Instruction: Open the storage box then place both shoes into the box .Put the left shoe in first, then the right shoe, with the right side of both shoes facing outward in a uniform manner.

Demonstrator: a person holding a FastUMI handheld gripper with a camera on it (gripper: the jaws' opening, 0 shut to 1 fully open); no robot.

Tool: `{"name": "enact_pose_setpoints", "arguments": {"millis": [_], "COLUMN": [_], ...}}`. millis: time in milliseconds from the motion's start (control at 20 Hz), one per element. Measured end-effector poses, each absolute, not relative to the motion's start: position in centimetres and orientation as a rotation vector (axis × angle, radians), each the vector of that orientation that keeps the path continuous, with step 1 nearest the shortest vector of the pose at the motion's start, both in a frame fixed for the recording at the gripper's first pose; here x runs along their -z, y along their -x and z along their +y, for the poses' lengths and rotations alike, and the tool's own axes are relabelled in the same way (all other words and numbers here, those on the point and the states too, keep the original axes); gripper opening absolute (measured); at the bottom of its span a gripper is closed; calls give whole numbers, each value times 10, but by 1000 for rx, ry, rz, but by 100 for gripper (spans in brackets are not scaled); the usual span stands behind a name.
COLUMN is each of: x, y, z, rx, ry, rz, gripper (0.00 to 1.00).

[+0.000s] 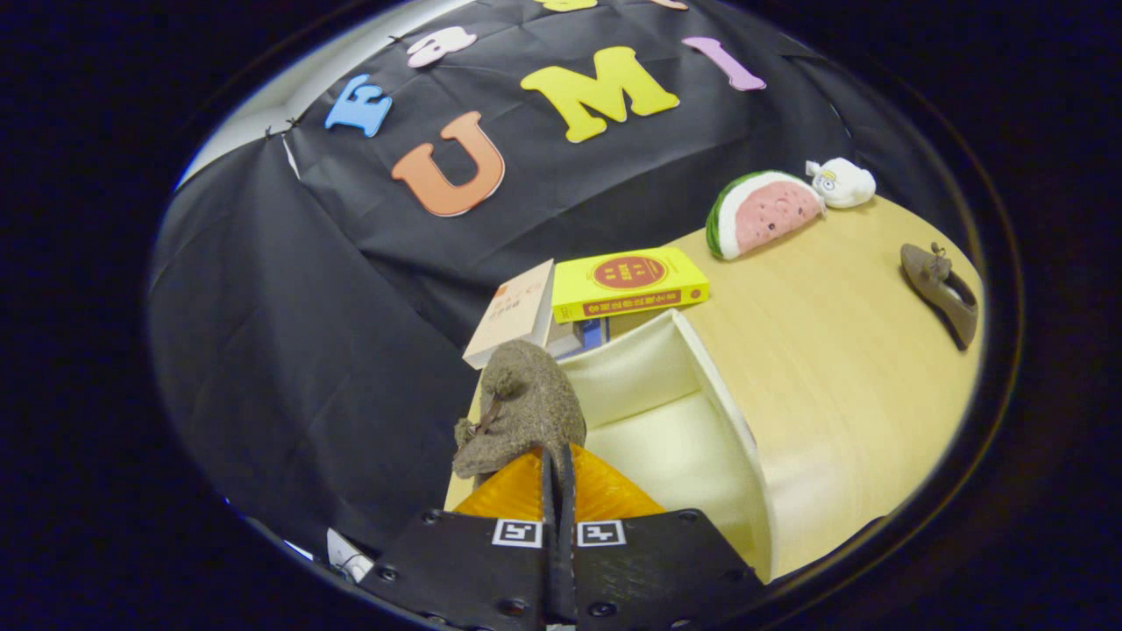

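Brown suede shoe is clamped between the two fingers of the gripper, held above the near corner of the open cream storage box. Second shoe lies well apart on the wooden table.

The gripper pinches a brown shoe, apparently by its rim, above the near edge of the open storage box, while the other shoe lies well beyond the box on the table.
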State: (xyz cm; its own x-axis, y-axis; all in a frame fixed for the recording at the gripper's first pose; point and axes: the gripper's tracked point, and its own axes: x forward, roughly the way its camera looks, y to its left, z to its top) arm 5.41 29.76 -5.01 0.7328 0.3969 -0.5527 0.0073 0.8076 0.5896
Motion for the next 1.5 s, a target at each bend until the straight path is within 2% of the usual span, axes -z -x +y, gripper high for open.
{"name": "enact_pose_setpoints", "arguments": {"millis": [200, 450, 500, 650, 700, 1000, 1250, 1500], "x": [78, 96, 96, 89, 83, 41, 8, -14], "y": [-55, -54, -55, -54, -57, -45, -37, -26], "z": [307, 324, 325, 330, 329, 314, 262, 185], "rx": [-194, -224, -228, -282, -297, -397, -404, -395], "ry": [-617, -563, -548, -544, -526, -359, -221, -143], "rz": [781, 827, 826, 811, 792, 627, 430, 324], "gripper": [0, 3, 10, 21, 33, 76, 94, 96]}}
